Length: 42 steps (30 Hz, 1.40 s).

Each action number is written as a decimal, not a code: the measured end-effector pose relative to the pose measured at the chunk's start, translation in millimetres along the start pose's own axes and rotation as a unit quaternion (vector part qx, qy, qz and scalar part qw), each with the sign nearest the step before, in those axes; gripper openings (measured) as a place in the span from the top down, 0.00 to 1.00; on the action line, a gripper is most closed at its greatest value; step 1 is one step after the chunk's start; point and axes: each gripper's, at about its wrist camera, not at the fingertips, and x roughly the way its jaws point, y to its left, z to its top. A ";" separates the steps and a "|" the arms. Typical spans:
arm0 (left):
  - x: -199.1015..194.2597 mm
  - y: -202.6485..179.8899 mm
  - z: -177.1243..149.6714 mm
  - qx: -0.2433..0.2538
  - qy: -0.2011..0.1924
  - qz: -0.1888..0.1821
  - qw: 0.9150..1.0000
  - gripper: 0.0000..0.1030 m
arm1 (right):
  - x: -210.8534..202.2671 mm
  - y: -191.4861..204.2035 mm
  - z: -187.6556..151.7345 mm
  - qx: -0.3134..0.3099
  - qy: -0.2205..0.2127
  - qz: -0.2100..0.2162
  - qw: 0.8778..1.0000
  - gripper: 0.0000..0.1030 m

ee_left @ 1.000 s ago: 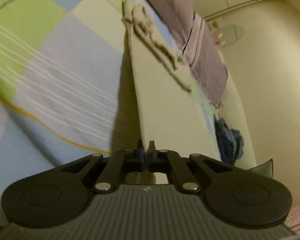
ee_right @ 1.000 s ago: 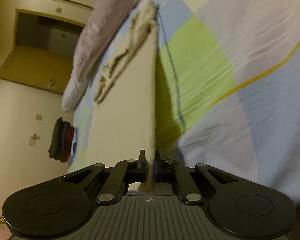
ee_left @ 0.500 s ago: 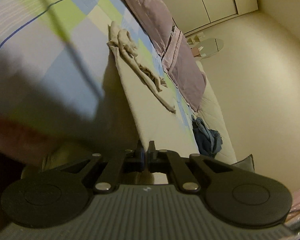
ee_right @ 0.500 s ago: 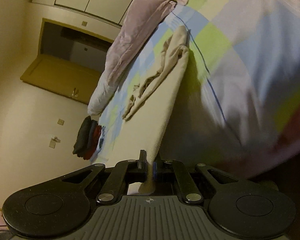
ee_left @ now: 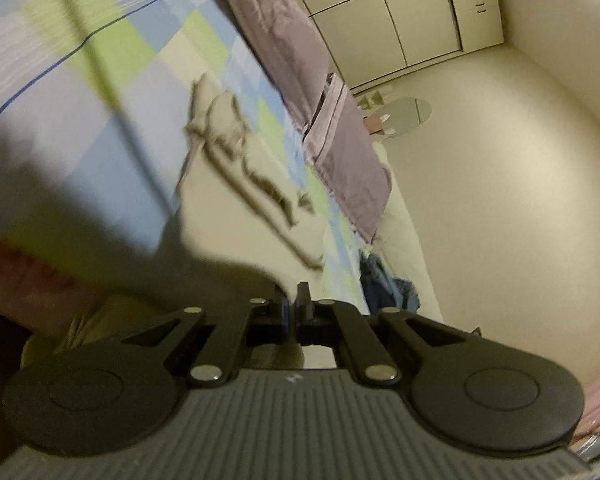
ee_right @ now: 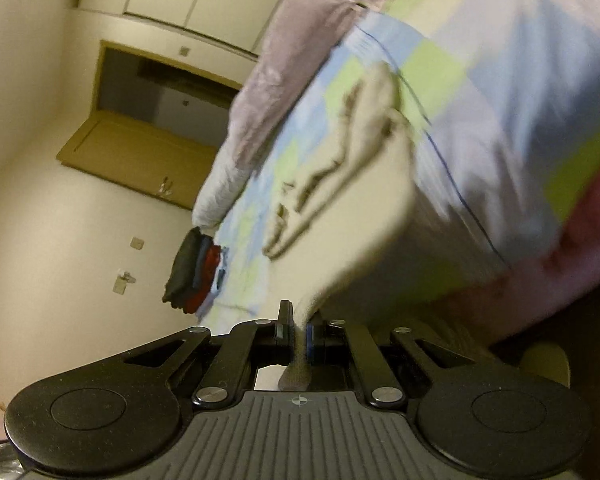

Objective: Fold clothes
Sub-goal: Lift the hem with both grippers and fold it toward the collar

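On the bed: cream garment stretched from the checked bedspread toward both grippers; far end bunched and wrinkled on the cover, near end lifted.
Left gripper: jaws nearly together, pinching a near corner of the cloth; grip point partly in shadow.
Right gripper: jaws closed on a fold of the garment; fabric visibly runs down between the pads.
Pose: both grippers low at the near bed edge, pointing along the cloth toward the purple duvet; views tilted, so both wrists look rolled.
Risk 1: thin bite on the left; a tug could pull the corner free and drop that side.
Risk 2: uneven pull between hands likely skews the edge, giving a crooked fold.
Risk 3: bunched far end may drag and carry its wrinkles into the fold.
Nearby: blue clothes and a dark folded stack sit well apart from the garment.
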 end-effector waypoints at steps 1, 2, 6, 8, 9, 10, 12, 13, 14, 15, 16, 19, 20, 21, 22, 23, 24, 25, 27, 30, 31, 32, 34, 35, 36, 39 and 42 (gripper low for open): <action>11.5 -2.4 14.6 -0.002 -0.001 -0.002 1.000 0.99 | 5.3 4.1 12.2 -0.006 -0.001 0.002 1.000 0.97; 23.0 -4.8 29.1 -0.004 -0.001 -0.003 1.000 0.99 | 12.9 6.8 28.1 -0.010 -0.004 0.004 1.000 0.97; 76.9 4.9 83.6 -0.027 -0.009 0.019 0.999 0.99 | 57.8 9.9 95.9 -0.021 -0.017 -0.001 1.000 0.97; 106.2 15.1 109.8 -0.042 -0.014 0.038 0.998 0.98 | 87.7 1.9 129.8 -0.011 -0.024 -0.014 1.000 0.97; 120.8 20.3 122.9 -0.050 -0.017 0.048 0.997 0.98 | 104.6 -6.6 146.5 0.007 -0.027 -0.023 0.999 0.96; 135.5 25.4 136.0 -0.058 -0.019 0.058 0.996 0.96 | 121.6 -15.0 163.3 0.025 -0.030 -0.032 0.999 0.96; 164.7 35.7 162.2 -0.073 -0.025 0.077 0.994 0.95 | 155.1 -44.4 191.9 0.094 -0.041 -0.058 0.993 0.92; 179.4 40.8 175.3 -0.081 -0.027 0.087 0.993 0.94 | 170.2 -59.8 203.2 0.129 -0.045 -0.068 0.988 0.72; 194.0 46.0 188.4 -0.088 -0.030 0.096 0.991 0.91 | 182.2 -73.0 212.9 0.152 -0.053 -0.082 0.984 0.56; 208.6 51.1 201.5 -0.096 -0.033 0.106 0.989 0.90 | 187.1 -80.0 218.7 0.158 -0.067 -0.090 0.981 0.35; 214.3 52.0 206.6 -0.085 -0.032 0.112 0.990 0.89 | 189.7 -84.9 223.2 0.159 -0.082 -0.095 0.979 0.35; 208.9 43.8 201.8 -0.007 -0.018 0.121 0.992 0.86 | 178.7 -91.0 225.7 0.139 -0.112 -0.046 0.983 0.35; 207.1 41.1 200.2 0.019 -0.014 0.124 0.992 0.86 | 171.4 -88.9 224.3 0.110 -0.119 -0.042 0.986 0.35; 205.3 38.4 198.5 0.045 -0.010 0.127 0.991 0.86 | 163.5 -85.6 222.4 0.074 -0.126 -0.043 0.988 0.35; 203.4 35.7 196.9 0.071 -0.005 0.130 0.989 0.86 | 157.0 -79.8 219.9 0.029 -0.127 -0.056 0.990 0.35; 201.6 33.0 195.3 0.097 -0.001 0.132 0.986 0.86 | 151.1 -72.8 215.4 -0.022 -0.121 -0.077 0.989 0.35; 199.7 28.9 191.4 0.127 0.009 0.135 0.983 0.86 | 148.4 -68.1 210.1 -0.067 -0.109 -0.096 0.987 0.35; 199.9 24.2 186.4 0.159 0.023 0.139 0.977 0.86 | 146.9 -64.4 204.8 -0.107 -0.094 -0.113 0.983 0.35; 210.7 13.9 178.6 0.218 0.048 0.161 0.961 0.86 | 151.9 -61.1 193.6 -0.176 -0.059 -0.148 0.971 0.36; 240.0 4.4 174.5 0.279 0.064 0.189 0.939 0.86 | 168.5 -60.5 182.2 -0.241 -0.018 -0.190 0.952 0.39; 250.3 1.6 173.6 0.298 0.069 0.197 0.932 0.86 | 176.7 -60.7 181.0 -0.249 -0.012 -0.191 0.949 0.39; 260.2 -0.6 173.9 0.311 0.069 0.206 0.925 0.85 | 186.7 -60.4 180.4 -0.257 -0.011 -0.190 0.947 0.39; 279.4 -0.8 179.0 0.318 0.065 0.227 0.918 0.85 | 210.1 -63.5 188.8 -0.257 -0.019 -0.201 0.945 0.39; 287.7 0.4 182.6 0.314 0.061 0.239 0.917 0.85 | 221.9 -66.4 195.9 -0.247 -0.027 -0.219 0.944 0.39; 292.6 2.7 187.0 0.303 0.055 0.246 0.919 0.85 | 226.1 -67.4 201.3 -0.234 -0.035 -0.225 0.945 0.39; 287.9 10.0 197.3 0.256 0.030 0.244 0.935 0.84 | 229.9 -67.7 214.7 -0.196 -0.056 -0.222 0.953 0.39; 271.7 17.5 202.2 0.210 0.009 0.229 0.950 0.82 | 229.8 -68.0 224.7 -0.164 -0.074 -0.214 0.960 0.39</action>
